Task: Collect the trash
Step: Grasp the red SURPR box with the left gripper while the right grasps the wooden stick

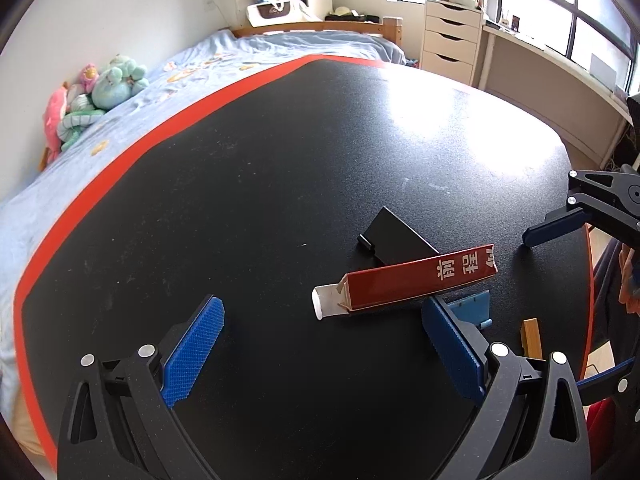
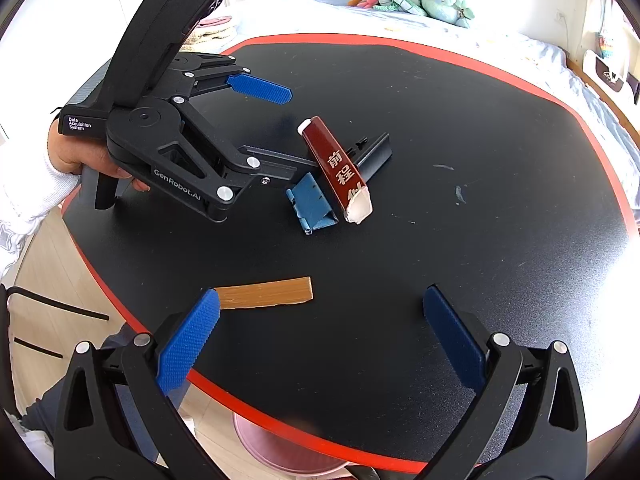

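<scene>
A long red carton (image 1: 416, 280) with white characters lies on the black table (image 1: 260, 184), its torn white end between my left gripper's (image 1: 324, 348) open fingers, close to the right one. A flat black box (image 1: 396, 240) lies just behind it and a folded blue card (image 1: 472, 306) beside it. In the right wrist view, the red carton (image 2: 336, 168), blue card (image 2: 312, 204) and black box (image 2: 374, 152) sit mid-table. A tan wooden strip (image 2: 266, 294) lies by the left finger of my open right gripper (image 2: 322, 336), which holds nothing.
The table has a red rim (image 2: 400, 458). A bed (image 1: 120, 128) with plush toys (image 1: 96, 96) runs along its far side, and white drawers (image 1: 452, 40) stand by the window. A pink round object (image 2: 280, 448) sits below the table's near edge. A hand (image 2: 80, 156) holds the left gripper.
</scene>
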A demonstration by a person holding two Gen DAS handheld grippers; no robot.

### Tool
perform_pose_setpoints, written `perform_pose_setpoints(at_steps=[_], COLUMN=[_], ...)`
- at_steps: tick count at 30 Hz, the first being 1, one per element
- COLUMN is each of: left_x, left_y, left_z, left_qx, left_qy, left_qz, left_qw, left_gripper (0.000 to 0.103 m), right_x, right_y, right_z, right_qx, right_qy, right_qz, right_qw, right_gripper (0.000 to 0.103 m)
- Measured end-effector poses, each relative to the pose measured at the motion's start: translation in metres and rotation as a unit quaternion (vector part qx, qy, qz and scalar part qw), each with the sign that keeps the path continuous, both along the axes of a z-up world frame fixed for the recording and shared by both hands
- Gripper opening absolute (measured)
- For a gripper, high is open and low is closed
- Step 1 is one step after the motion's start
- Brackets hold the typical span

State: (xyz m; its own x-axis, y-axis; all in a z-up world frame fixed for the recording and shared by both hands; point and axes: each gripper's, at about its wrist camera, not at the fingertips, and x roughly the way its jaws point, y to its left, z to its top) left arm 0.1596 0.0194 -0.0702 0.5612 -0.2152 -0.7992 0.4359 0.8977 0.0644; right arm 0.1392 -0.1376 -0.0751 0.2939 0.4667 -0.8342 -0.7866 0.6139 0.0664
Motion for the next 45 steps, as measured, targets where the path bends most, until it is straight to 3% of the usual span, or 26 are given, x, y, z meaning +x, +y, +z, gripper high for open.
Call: perform_pose_setpoints(at_steps=[5,12,20,30,45], left_x=[-0.005,-0.009,-0.007,-0.016,-0.037], left_y=[-0.011,-0.015,-0.020,-0.019,0.001], left_z=[0.003,0.006,0.003,0.007,0.016], left_qx=[-0.001,-0.014,-0.014,-0.017,-0.047], left_qy=[-0.014,-0.020,-0.002,0.013,0.005], left_qz=[-0.040,-0.059,-0.075,-0.059,-0.011], left_qw=[0.9991,0.9979,0.9971,0.9980,0.9988], left_gripper=[0.095,0.095,0.055,0.016,0.015], right_x=[0.001,0.001,0.001,-0.004,-0.014], right_y=[-0.001,-0.002,-0.002,0.002,0.002], right_z=[0.000,0.000,0.001,0.000,-0.001], right_qx=[0.000,0.001,0.001,-0.005,-0.033], right_qy=[0.000,0.000,0.000,-0.006,-0.032], right_qz=[-0.002,-0.002,-0.001,0.001,0.014], right_qw=[1.000,1.000,1.000,1.000,0.999], right_gripper=[0.100,0.100,0.100,0.100,0.100])
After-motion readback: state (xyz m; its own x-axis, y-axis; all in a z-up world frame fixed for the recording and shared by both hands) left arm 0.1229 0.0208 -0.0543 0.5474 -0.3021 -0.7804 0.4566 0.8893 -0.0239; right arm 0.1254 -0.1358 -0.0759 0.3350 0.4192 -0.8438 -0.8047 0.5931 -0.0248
